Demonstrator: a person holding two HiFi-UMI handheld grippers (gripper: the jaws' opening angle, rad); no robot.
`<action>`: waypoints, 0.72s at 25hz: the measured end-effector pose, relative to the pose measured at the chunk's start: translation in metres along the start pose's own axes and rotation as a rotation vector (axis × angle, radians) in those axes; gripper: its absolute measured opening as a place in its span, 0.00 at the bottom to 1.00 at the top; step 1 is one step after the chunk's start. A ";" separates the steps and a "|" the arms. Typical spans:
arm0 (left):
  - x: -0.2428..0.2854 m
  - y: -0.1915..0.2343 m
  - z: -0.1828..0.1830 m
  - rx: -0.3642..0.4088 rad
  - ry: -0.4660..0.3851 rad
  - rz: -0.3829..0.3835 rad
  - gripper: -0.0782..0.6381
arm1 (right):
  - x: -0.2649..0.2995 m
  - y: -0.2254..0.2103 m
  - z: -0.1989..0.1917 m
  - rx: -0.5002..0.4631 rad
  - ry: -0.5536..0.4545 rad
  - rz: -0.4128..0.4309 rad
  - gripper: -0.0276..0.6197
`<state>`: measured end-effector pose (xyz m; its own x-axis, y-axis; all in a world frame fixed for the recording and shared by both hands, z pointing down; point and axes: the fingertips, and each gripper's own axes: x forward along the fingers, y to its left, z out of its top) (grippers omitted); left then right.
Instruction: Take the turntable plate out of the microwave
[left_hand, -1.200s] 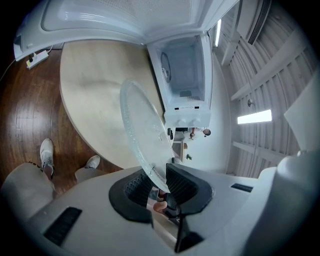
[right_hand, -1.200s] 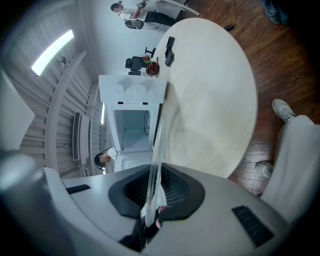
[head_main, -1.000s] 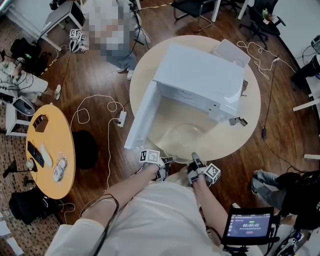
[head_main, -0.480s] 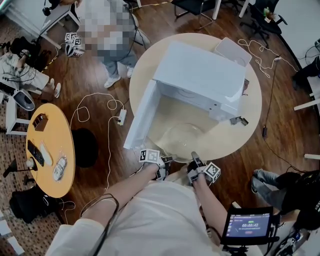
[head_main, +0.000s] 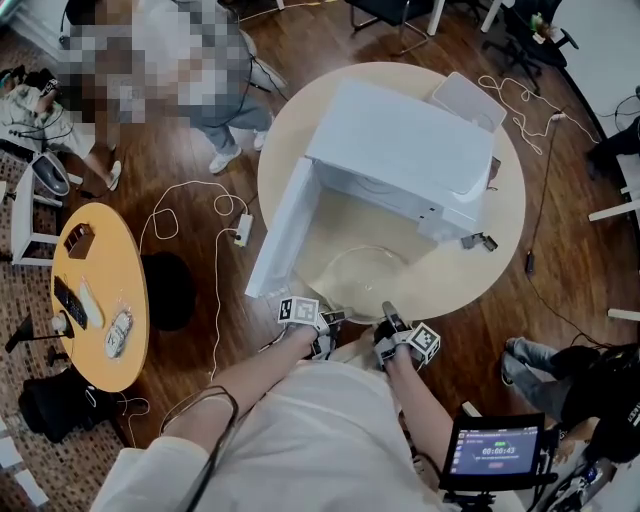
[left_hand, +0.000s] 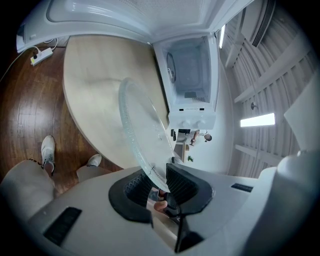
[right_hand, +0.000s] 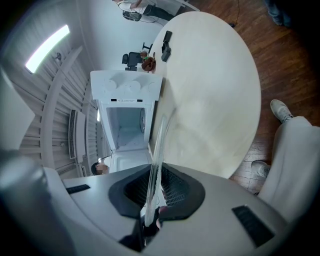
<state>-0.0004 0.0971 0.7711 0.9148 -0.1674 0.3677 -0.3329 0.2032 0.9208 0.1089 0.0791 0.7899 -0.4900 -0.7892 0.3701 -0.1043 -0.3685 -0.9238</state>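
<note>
Bystander (head_main: 225, 125) stepped left, turntable plate (head_main: 362, 275) rim pinched in left fingers (left_hand: 183, 183) and right fingers (right_hand: 175, 188)

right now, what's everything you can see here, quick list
microwave: one, white, door open, on the round table
round table: one, pale beige, centre
turntable plate: one, clear glass, out in front of the microwave, over the table's near edge
tray: one, white, behind the microwave
side table: one, yellow, left, small items on it
power strip: one, white, on the floor left of the microwave door
screen: one, dark and lit, lower right
bystander: at least one, upper left
left gripper: one, grey with black pads, shut on the plate's near rim
right gripper: one, same colours, shut on the near rim too
</note>
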 end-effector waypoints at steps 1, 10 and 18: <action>0.001 0.000 0.000 -0.001 0.000 0.000 0.20 | 0.000 -0.002 0.001 0.001 0.002 -0.001 0.09; 0.002 0.004 0.002 -0.003 -0.006 0.006 0.20 | 0.003 -0.006 0.002 0.000 0.015 -0.005 0.09; 0.000 0.010 0.002 0.010 -0.002 0.034 0.20 | 0.004 -0.015 -0.004 0.010 0.097 -0.039 0.09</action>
<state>-0.0043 0.0975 0.7807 0.9025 -0.1625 0.3988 -0.3658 0.1993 0.9091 0.1050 0.0834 0.8051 -0.5674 -0.7232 0.3939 -0.1165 -0.4030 -0.9078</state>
